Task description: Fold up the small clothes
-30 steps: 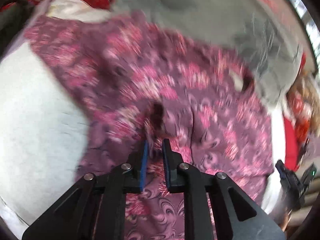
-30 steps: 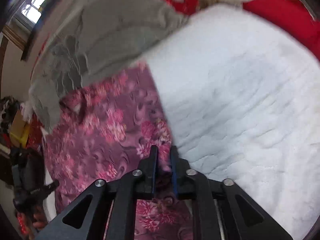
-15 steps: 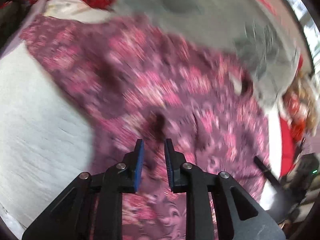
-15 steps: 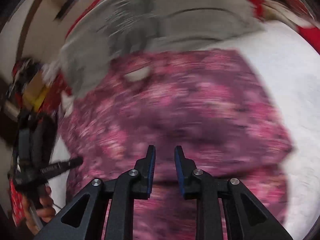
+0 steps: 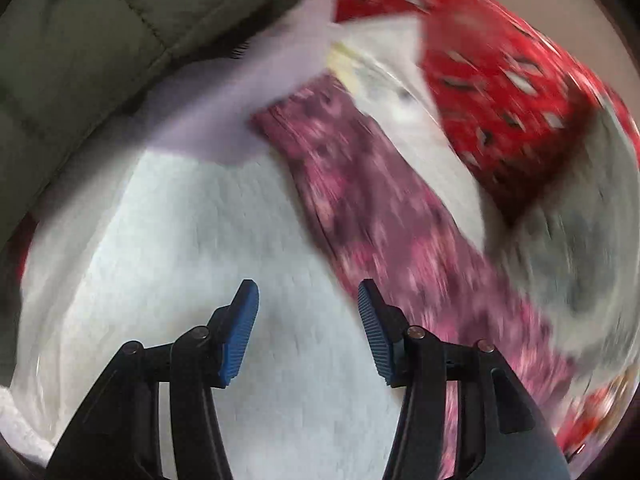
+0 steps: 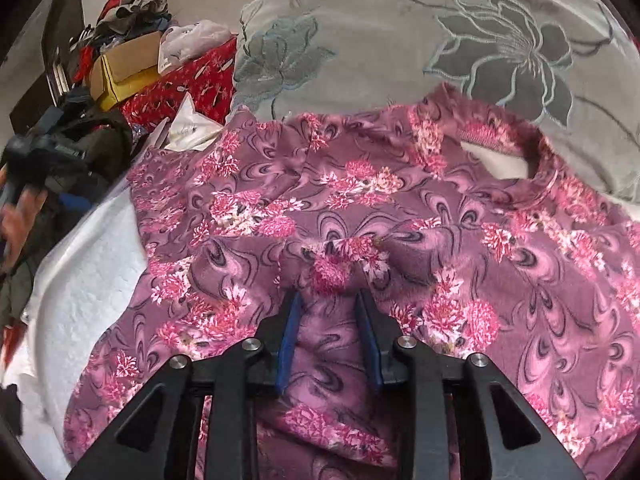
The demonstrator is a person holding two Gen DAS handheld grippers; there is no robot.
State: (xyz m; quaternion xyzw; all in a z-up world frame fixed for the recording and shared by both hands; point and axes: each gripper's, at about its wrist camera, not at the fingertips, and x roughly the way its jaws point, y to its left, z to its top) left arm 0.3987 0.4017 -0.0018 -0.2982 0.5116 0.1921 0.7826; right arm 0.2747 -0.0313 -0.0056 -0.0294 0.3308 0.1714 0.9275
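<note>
Since the earlier frame, both grippers have let go of the purple floral garment, and the left one has swung off it onto bare bedding. Left gripper (image 5: 308, 320): jaws opening, blue pads well apart, nothing between them; only the white textured cover (image 5: 192, 240) lies beneath. It points steeply downward. That view is heavily blurred. The garment (image 5: 380, 220) shows there as a band running from upper centre to lower right of the frame, just beside the right-hand finger. A red patterned cloth (image 5: 500, 92) sits at upper right, a dark green quilted item (image 5: 80, 40) at upper left.

Right gripper (image 6: 328, 304): jaws opening, angled down over the garment (image 6: 360, 208). A raised fold of the fabric stands between the blue pads; whether the pads press on it cannot be told with certainty, but a gap appears on both sides. The garment lies spread across centre frame, neckline at upper right, against a grey embroidered cushion (image 6: 380, 32). At left frame edge a person's hand (image 6: 16, 216) holds the other gripper, blurred. A cardboard box (image 6: 124, 68) sits at upper left.
</note>
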